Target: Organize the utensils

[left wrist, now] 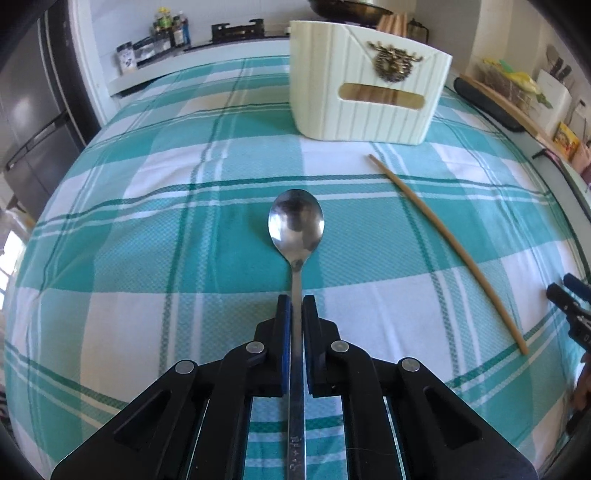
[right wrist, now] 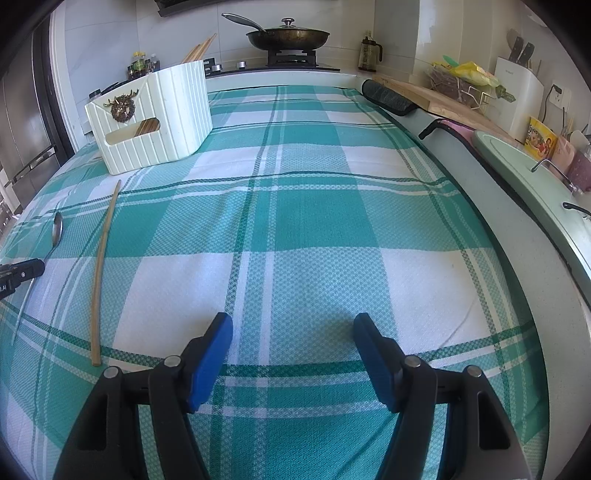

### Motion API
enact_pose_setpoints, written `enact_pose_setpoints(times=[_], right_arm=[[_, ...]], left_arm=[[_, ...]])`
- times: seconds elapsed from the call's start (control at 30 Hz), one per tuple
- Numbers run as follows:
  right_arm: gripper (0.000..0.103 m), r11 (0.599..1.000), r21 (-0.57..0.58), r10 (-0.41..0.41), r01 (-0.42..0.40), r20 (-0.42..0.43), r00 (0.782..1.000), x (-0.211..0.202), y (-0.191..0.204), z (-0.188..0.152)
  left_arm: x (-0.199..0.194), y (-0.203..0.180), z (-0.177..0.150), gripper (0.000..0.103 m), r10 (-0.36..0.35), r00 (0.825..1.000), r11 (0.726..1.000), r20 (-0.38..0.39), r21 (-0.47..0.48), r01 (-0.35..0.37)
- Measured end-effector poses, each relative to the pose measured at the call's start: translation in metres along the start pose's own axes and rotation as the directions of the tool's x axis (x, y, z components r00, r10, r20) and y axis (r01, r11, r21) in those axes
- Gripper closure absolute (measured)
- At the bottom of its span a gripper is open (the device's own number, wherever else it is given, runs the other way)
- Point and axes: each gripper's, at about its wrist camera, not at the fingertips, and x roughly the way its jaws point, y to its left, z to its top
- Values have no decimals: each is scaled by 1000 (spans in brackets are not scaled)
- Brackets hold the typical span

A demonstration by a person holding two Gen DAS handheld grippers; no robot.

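Note:
My left gripper (left wrist: 296,301) is shut on the handle of a steel spoon (left wrist: 296,221), whose bowl points away over the checked cloth. The spoon (right wrist: 57,225) and the left gripper's tip (right wrist: 26,269) also show at the far left of the right wrist view. A single wooden chopstick (left wrist: 450,254) lies on the cloth to the right of the spoon; the same chopstick (right wrist: 101,266) lies left of my right gripper. My right gripper (right wrist: 293,328) stands open above bare cloth with nothing between its blue pads (right wrist: 212,358). A cream ribbed utensil box (left wrist: 365,85) with a deer emblem stands at the back.
The box (right wrist: 155,118) holds several chopsticks. A teal and white checked cloth (right wrist: 314,229) covers the counter. Behind are a stove with a lidded pan (right wrist: 288,37), bottles (left wrist: 170,29), a cutting board (right wrist: 436,96), a knife block (right wrist: 517,92) and a sink rim (right wrist: 524,177) on the right.

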Motion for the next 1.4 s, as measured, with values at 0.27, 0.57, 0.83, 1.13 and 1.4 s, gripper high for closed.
enact_pose_setpoints(times=[0.27,0.57,0.83,1.13,1.4], right_arm=[[34,929,-263,260,-260,-34,965,-17,104,22],[94,945,-251,198,-208,-67,978,9,137,22],[94,995,-70,72,-75,-53,996,-17,90,-11],[39,993,-91,79,-79,-7,997,-27,79,-21],[31,980,-153,124,-127,-26,992,-6,79,-7]], left_arm=[[1,13,-3,97,13,1000,1000,12,-14,-13],[-8,28,-14,93,-14,1000,999,14,-29,15],[-17,38,-29,87,-26,999,999,39,-23,26],[-13,44,-33,14,8,1000,1000,27,9,-8],[-5,48,-32,0,32,999,999,16,-3,-32]])
